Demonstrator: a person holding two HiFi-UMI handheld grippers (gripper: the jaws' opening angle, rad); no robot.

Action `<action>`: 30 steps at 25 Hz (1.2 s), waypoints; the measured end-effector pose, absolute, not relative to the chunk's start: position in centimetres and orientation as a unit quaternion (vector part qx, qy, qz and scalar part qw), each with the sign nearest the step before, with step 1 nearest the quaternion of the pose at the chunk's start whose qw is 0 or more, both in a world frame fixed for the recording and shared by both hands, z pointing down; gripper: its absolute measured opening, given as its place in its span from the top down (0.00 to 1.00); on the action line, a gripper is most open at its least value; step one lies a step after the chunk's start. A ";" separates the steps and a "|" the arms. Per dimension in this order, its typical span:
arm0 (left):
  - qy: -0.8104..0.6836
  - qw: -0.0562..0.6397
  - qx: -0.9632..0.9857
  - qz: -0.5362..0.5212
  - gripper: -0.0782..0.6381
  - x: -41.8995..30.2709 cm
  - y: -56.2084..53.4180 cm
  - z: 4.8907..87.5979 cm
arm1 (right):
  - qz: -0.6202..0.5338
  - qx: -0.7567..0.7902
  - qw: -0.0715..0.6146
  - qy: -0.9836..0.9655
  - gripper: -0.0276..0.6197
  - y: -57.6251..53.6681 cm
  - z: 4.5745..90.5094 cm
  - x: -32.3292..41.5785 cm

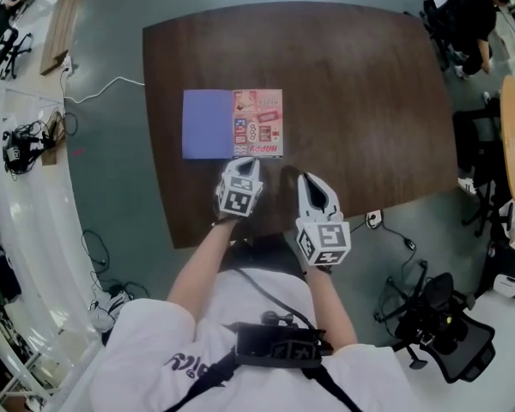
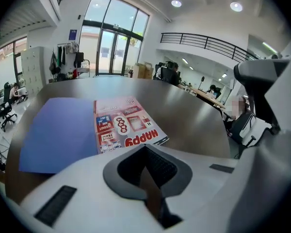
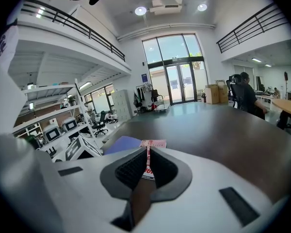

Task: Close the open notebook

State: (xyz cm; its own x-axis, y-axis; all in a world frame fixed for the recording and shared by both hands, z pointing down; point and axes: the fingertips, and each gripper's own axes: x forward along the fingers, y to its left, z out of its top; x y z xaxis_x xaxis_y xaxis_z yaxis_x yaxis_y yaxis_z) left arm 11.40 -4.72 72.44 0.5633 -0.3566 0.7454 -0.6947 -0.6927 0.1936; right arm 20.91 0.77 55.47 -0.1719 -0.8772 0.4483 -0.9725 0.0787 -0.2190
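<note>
2 halves of the notebook [image 1: 233, 124] lie flat and face up on the dark table [image 1: 360, 101], toward its left side: a plain blue half [image 1: 208, 124] on the left and a printed half [image 1: 258, 123] with red and white stickers on the right. Nothing of the closing shows as done; neither half is lifted or folded.

Just beside the near edge of the printed half hovers the left gripper [image 1: 243, 168], its jaws pressed together with nothing between them. It looks close to the notebook, but I cannot tell whether it touches it. To its right, the right gripper [image 1: 312, 183] sits a little further back over bare wood, its jaws drawn in to a thin slit and also empty.

By my reading, all the work remains: 1 half has to be caught at an edge, raised, and swung over the other.

Around the scene, a white cable [image 1: 103, 88] trails on the floor off the table's left side, and an office chair [image 1: 442, 333] stands on the floor at the lower right. The tabletop around the notebook is bare, so nothing appears to block the fold.
</note>
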 end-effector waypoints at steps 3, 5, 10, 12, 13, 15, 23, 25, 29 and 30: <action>-0.307 0.242 0.853 0.347 0.88 11.5 -5.3 72.3 | 0.238 0.634 0.101 -0.729 0.95 0.4 55.4 20.5; -0.312 0.258 0.845 0.349 0.88 10.9 -5.2 72.3 | 0.237 0.632 0.102 -0.731 0.95 0.2 55.3 20.1; -0.359 0.311 0.836 0.276 0.88 8.5 -6.1 69.6 | 0.232 0.618 0.105 -0.744 0.95 -0.7 54.7 18.4; -0.381 0.345 0.825 0.234 0.88 6.9 -6.3 68.6 | 0.231 0.609 0.107 -0.751 0.95 -1.1 54.5 17.4; -0.390 0.365 0.819 0.211 0.88 5.9 -6.3 68.2 | 0.231 0.605 0.107 -0.755 0.95 -1.4 54.5 16.9; -0.408 0.410 0.800 0.159 0.88 3.9 -6.4 67.7 | 0.230 0.594 0.108 -0.763 0.95 -1.9 54.5 15.8; -0.457 0.502 0.734 0.015 0.88 -3.3 -6.0 67.5 | 0.221 0.559 0.114 -0.791 0.95 -2.9 53.6 11.6; -0.467 0.508 0.724 -0.003 0.87 -4.5 -6.1 67.6 | 0.221 0.555 0.118 -0.794 0.95 -2.9 53.6 11.1; -0.467 0.516 0.718 -0.005 0.71 -5.3 -6.5 68.5 | 0.221 0.548 0.124 -0.797 0.95 -2.7 53.9 10.6; -0.464 0.517 0.719 -0.008 0.65 -5.2 -6.7 68.4 | 0.222 0.547 0.126 -0.797 0.95 -2.6 53.9 10.6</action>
State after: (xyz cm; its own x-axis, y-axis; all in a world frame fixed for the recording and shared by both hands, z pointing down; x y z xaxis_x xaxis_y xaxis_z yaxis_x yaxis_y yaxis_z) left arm -5.19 -6.68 68.40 0.5693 -0.6757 0.4684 -0.6594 -0.0350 0.7510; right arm 10.55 -2.63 53.87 -0.3690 -0.8170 0.4431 -0.9285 0.3024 -0.2155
